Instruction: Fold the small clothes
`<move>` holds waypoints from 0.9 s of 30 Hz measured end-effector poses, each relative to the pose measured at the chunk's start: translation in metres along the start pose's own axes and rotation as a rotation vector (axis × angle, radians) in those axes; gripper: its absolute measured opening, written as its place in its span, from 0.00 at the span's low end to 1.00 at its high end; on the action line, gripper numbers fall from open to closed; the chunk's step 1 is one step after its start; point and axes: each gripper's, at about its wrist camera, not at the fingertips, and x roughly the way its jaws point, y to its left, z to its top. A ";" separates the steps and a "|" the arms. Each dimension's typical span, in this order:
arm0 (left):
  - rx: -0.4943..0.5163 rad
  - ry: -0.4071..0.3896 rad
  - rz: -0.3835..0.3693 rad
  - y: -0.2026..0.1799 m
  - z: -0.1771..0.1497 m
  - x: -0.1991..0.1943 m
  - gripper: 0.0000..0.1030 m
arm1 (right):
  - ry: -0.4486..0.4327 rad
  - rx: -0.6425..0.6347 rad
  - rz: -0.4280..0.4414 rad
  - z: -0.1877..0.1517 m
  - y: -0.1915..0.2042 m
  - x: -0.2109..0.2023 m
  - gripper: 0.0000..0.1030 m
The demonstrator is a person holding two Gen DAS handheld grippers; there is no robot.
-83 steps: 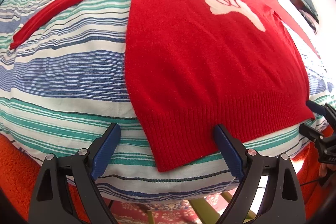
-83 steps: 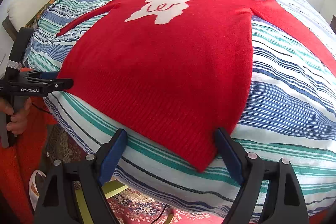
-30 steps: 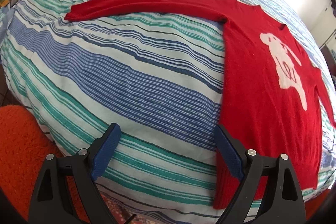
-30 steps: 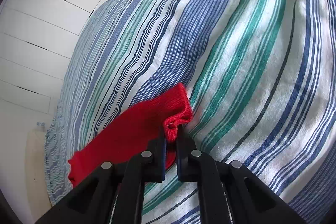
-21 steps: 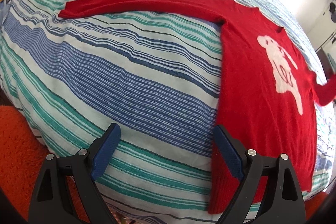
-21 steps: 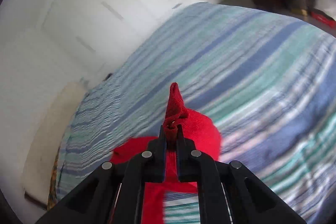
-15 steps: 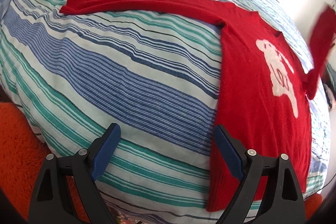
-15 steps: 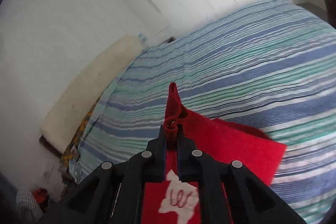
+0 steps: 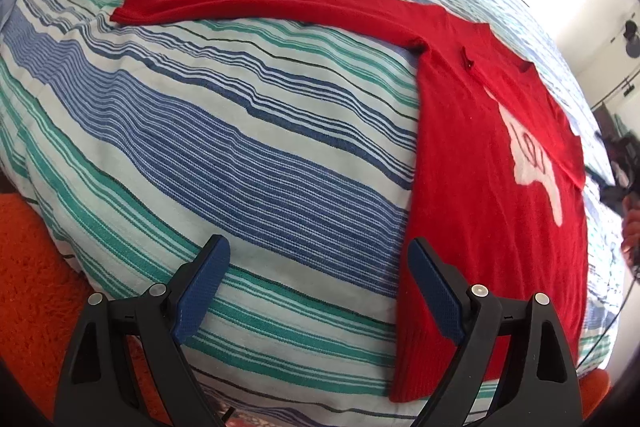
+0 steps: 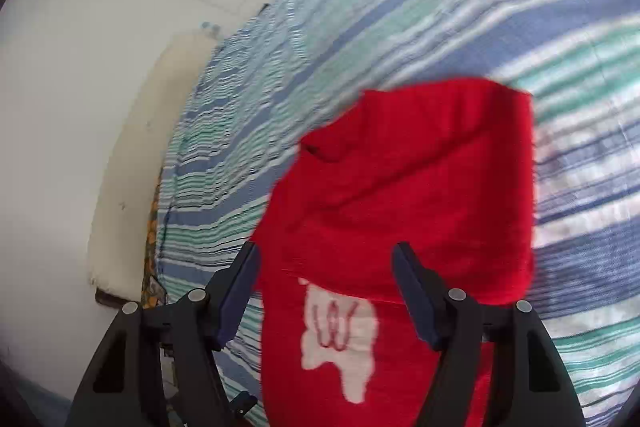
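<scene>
A red sweater with a white animal print lies flat on the striped bed. One sleeve stretches out to the left. The other sleeve is folded across the chest, over the top of the print. My left gripper is open and empty above the bed's near edge, its right finger beside the sweater's hem. My right gripper is open and empty just above the folded sleeve and the print. The right gripper shows blurred at the far right edge of the left wrist view.
The striped blue, green and white bedcover fills both views. An orange rug lies on the floor at the bed's left. A white wall and a cream headboard stand at the far side.
My right gripper carried the sleeve cuff over the sweater's chest, then opened and let it go. The sleeve now lies folded across the body. My left gripper stayed open.
</scene>
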 end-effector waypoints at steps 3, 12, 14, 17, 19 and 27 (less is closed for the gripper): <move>0.023 0.000 0.017 -0.003 -0.002 0.001 0.89 | 0.020 0.082 -0.171 -0.004 -0.054 0.009 0.50; 0.019 0.002 0.013 -0.004 0.002 0.003 0.89 | 0.037 -0.215 -0.078 -0.057 -0.002 -0.042 0.26; 0.023 -0.001 0.011 -0.004 0.001 0.002 0.89 | 0.083 -0.244 -0.078 -0.092 -0.004 -0.045 0.26; 0.022 -0.001 0.007 -0.002 -0.002 0.001 0.89 | 0.141 -0.225 -0.117 -0.149 -0.030 -0.052 0.26; 0.026 -0.003 0.010 -0.001 -0.004 0.000 0.89 | 0.169 -0.193 -0.207 -0.180 -0.051 -0.051 0.26; 0.044 -0.007 0.045 -0.007 -0.005 0.002 0.89 | 0.097 -0.354 -0.134 -0.240 -0.002 -0.097 0.31</move>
